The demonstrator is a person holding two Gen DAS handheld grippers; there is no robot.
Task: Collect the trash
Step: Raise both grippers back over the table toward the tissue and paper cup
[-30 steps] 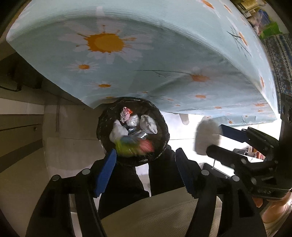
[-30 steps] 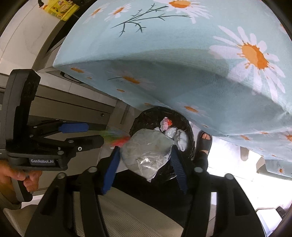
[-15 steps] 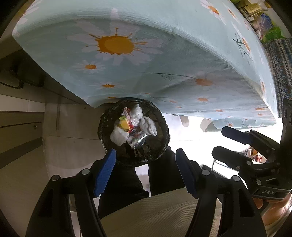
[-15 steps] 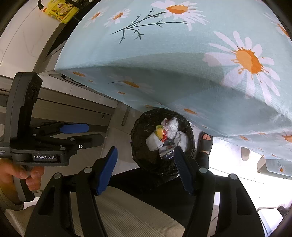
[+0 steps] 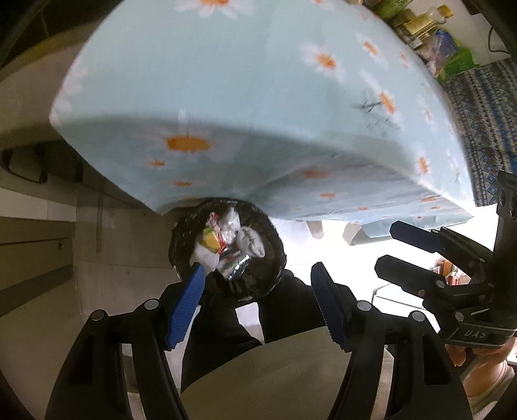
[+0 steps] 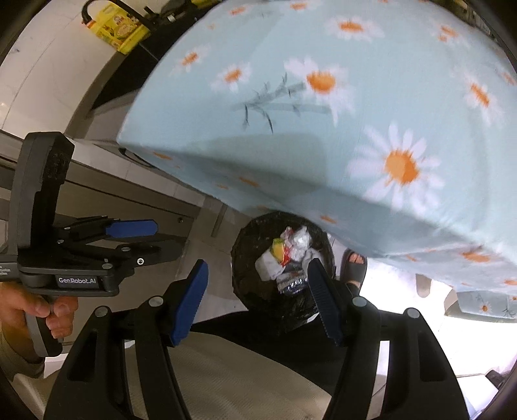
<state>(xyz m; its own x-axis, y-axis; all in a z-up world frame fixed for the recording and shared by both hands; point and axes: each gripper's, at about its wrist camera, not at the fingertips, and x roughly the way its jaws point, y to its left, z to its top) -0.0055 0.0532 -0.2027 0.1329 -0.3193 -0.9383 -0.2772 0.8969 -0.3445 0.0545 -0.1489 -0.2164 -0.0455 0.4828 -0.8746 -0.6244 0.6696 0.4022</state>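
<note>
Pale floor tiles and a table draped in a light blue daisy tablecloth [image 5: 258, 97] fill most of both views, and tucked right at the table's edge, partly under the overhang, sits a round bin [image 5: 274, 258] lined with a black bag. Down in the bin there's a heap of trash [image 5: 226, 245]: crumpled white tissue or paper, a yellow and green wrapper, something red and a shiny foil piece. From the right wrist view it's the same pile [image 6: 287, 258], sitting a bit off-centre inside the black liner [image 6: 245, 278].

Both grippers hang above the bin, pointing steeply down. The left gripper [image 5: 258, 300] has its blue pads spread apart with nothing between them, just the bin and the person's dark trouser legs [image 5: 219, 326] showing through the gap. The right gripper [image 6: 258, 297] is the same deal, fingers apart and holding nothing. Each one shows up side-on in the other's camera, with a hand [image 6: 29, 313] wrapped around the left one's handle.

Further out: a sandalled foot [image 6: 353, 265] on the floor right beside the bin, a yellow packet [image 6: 119, 27] up on a counter in the right view, and some bottles and green packs [image 5: 433, 42] at the far end of the table next to a blue patterned cloth [image 5: 484, 106]. Pretty blurry overall, so finer detail on the trash is hard to make out.
</note>
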